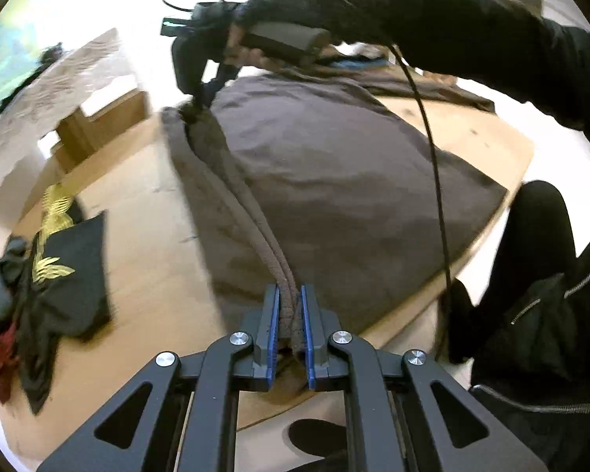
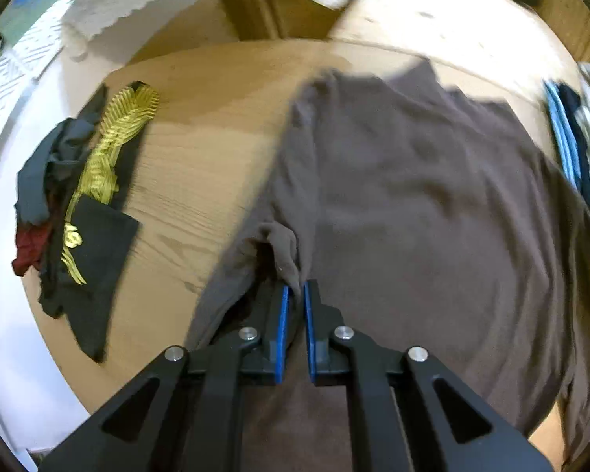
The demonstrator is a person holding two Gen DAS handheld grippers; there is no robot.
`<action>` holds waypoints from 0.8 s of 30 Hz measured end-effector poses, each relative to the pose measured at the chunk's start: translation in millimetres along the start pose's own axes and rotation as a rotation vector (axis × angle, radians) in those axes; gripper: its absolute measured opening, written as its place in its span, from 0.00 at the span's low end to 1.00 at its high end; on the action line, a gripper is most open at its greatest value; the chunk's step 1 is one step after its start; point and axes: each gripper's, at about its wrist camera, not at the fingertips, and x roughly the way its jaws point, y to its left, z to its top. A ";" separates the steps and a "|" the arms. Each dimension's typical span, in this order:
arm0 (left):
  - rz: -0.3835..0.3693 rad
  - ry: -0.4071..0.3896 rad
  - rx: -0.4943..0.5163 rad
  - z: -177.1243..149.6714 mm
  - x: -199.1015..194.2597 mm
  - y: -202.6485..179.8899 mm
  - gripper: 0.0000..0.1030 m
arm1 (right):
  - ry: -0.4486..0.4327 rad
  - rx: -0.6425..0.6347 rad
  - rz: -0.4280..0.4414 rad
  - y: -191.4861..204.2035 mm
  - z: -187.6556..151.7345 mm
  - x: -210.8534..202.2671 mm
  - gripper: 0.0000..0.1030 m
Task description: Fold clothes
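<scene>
While both tongs pinch the brown garment point(image 1: 334, 181), left gripper point(image 1: 291, 306) and right gripper point(image 2: 294, 295) on one hem, lift evenly, keep taut, fold across the wooden table point(image 2: 200, 126).

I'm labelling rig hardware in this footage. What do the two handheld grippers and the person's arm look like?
Both the left gripper and the right gripper have black angular linkage arms with triangular cut-outs, silver round pivot bolts and blue finger pads. A thin black cable trails from the right one. The person's sleeve is black.
</scene>
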 end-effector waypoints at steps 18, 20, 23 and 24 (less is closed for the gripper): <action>-0.182 0.084 -0.038 -11.2 11.3 -15.7 0.24 | 0.000 0.040 -0.075 -47.5 -18.6 3.9 0.34; -0.149 0.059 -0.050 -21.2 -16.6 -1.1 0.24 | -0.073 0.032 -0.059 -51.1 -25.9 -22.4 0.34; -0.044 0.042 -0.062 -28.5 -38.9 22.1 0.24 | -0.135 -0.018 0.023 -39.1 -37.1 -48.4 0.34; -0.035 0.039 -0.070 -26.0 -36.5 28.0 0.24 | -0.149 -0.037 0.041 -34.6 -40.4 -53.3 0.34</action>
